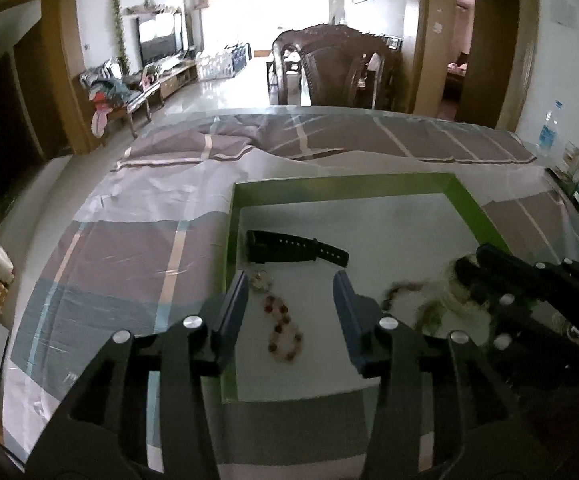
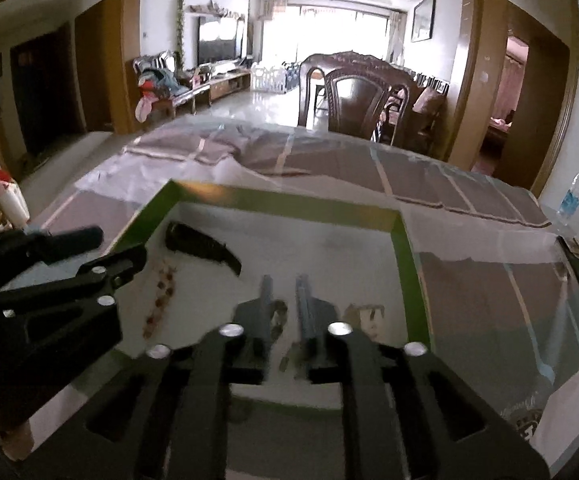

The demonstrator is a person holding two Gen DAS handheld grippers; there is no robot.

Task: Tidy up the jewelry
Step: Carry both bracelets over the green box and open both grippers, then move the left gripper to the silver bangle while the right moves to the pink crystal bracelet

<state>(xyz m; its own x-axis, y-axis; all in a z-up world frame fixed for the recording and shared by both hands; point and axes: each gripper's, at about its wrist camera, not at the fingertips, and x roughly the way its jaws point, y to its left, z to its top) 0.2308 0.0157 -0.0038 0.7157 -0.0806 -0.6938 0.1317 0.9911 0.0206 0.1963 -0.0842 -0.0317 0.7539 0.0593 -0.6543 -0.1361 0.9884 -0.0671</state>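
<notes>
Presently, in the left wrist view, the left gripper occupies the lower centre of the frame with its jaws parted and nothing pressed between them; a red and pale beaded bracelet lies on the tray floor in the gap. Above it, at centre frame, a black watch lies flat inside the green-rimmed tray. The tray rests on a checked cloth. At right of frame, the right gripper sits blurred over a further piece of jewellery too smeared to identify.

In the right wrist view, the left gripper enters at left. The right gripper at lower centre has its jaws released, slightly apart, gripping nothing; blurred small pieces lie below.
</notes>
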